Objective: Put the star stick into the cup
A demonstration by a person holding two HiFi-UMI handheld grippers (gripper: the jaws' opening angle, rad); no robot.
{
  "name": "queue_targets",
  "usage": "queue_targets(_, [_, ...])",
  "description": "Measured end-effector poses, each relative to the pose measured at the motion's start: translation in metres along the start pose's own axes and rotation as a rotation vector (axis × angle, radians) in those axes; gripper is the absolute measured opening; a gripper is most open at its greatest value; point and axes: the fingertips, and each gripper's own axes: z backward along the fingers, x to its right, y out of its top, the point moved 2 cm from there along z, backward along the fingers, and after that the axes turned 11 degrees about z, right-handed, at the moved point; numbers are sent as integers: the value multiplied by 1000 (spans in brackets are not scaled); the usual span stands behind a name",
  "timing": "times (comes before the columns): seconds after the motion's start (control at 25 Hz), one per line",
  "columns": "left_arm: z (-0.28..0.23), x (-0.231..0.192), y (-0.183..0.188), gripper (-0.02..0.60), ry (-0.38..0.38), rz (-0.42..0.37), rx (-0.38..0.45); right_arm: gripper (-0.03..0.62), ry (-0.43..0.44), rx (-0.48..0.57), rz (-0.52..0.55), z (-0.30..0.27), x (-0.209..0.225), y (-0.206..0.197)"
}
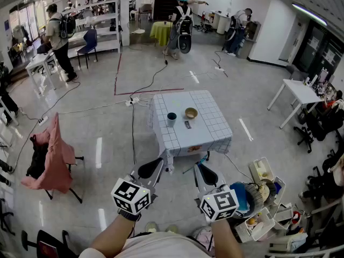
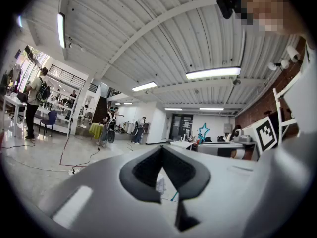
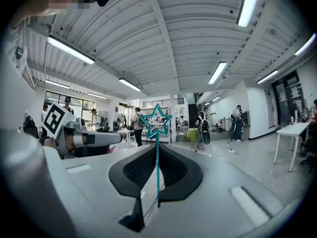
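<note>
A dark cup stands on the small table with the grid-pattern cloth, left of a tan bowl. My right gripper is shut on the teal star stick; its outlined star head rises upright above the jaws. The same star shows far off in the left gripper view. My left gripper hangs beside it, jaws together, with nothing in them. Both grippers hover over the floor, short of the table's near edge.
A small dark object lies by the bowl. A chair draped in pink cloth stands left. A cluttered cart is at the right. Cables run over the floor behind the table. A white desk and several people are farther off.
</note>
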Motion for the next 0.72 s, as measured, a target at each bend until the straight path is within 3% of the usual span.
queue_targets(0.72, [1,-34,2,6,-9,20,-16,29,9,-21,-52,-26,-16,-7])
